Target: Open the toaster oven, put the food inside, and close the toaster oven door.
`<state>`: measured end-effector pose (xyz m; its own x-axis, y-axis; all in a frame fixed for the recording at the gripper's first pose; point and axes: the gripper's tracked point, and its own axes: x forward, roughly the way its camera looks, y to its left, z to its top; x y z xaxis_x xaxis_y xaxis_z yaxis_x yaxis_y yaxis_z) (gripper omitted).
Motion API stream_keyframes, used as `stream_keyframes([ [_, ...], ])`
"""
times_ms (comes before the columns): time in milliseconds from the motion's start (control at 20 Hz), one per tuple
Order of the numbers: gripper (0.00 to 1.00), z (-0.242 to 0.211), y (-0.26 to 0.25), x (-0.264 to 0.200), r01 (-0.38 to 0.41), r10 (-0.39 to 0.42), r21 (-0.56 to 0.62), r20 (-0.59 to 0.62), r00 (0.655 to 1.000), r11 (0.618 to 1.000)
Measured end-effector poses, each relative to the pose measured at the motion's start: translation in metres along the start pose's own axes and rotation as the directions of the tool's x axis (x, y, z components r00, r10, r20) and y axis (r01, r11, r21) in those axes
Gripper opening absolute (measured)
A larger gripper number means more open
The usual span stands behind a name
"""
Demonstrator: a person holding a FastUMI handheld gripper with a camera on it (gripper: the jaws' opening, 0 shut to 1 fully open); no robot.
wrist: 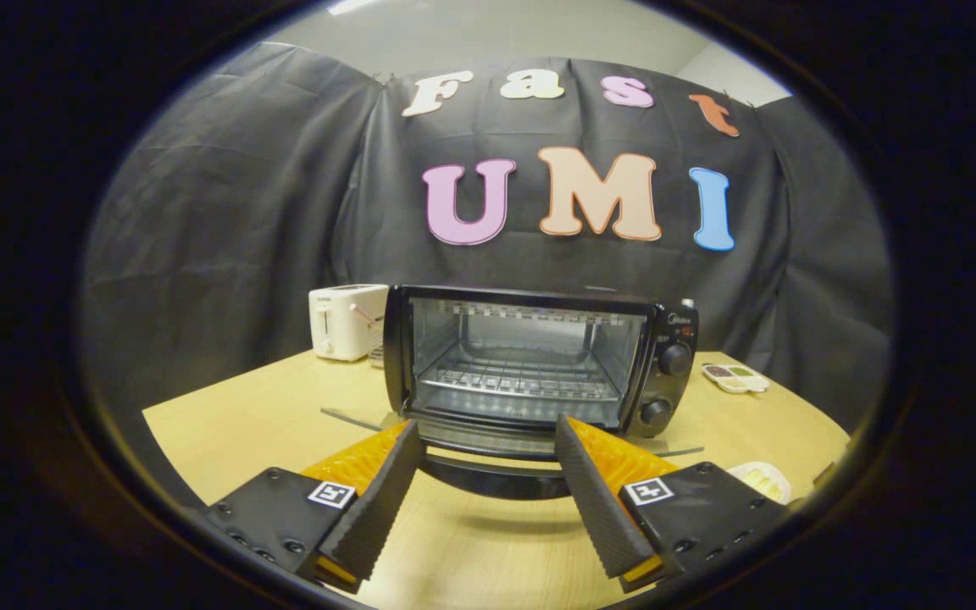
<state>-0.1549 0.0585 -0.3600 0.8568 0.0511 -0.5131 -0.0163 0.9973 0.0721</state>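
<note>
Worktop (225, 424) carries, beyond the gripper (485, 449), a white toaster (346, 320), then the toaster oven (539, 364), door (488, 474) dropped open between the spread, empty fingers. Food (761, 479), just right of them, should be approached squarely and clamped gently.

gripper view | low over table (242, 424) | faces toaster oven (530, 364) head-on, near | jaws at bottom
</note>
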Motion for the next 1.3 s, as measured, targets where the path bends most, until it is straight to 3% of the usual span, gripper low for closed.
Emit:
stream_keyframes([
  [250,1.00,-0.034,0.008,-0.006,-0.029,0.029,0.001,-0.089,0.996,1.000],
  [450,1.00,-0.082,0.016,-0.004,-0.067,0.085,0.086,-0.226,0.970,0.994],
  [750,1.00,-0.072,0.014,-0.004,-0.086,0.100,0.079,-0.187,0.977,0.993],
  [900,1.00,-0.064,0.007,-0.003,-0.084,0.108,0.132,-0.184,0.977,0.988],
  [1100,1.00,-0.042,-0.040,0.002,-0.005,0.028,0.158,-0.146,0.989,0.987],
  [1300,1.00,-0.017,-0.131,-0.007,0.159,-0.147,0.154,-0.087,0.985,0.975],
])
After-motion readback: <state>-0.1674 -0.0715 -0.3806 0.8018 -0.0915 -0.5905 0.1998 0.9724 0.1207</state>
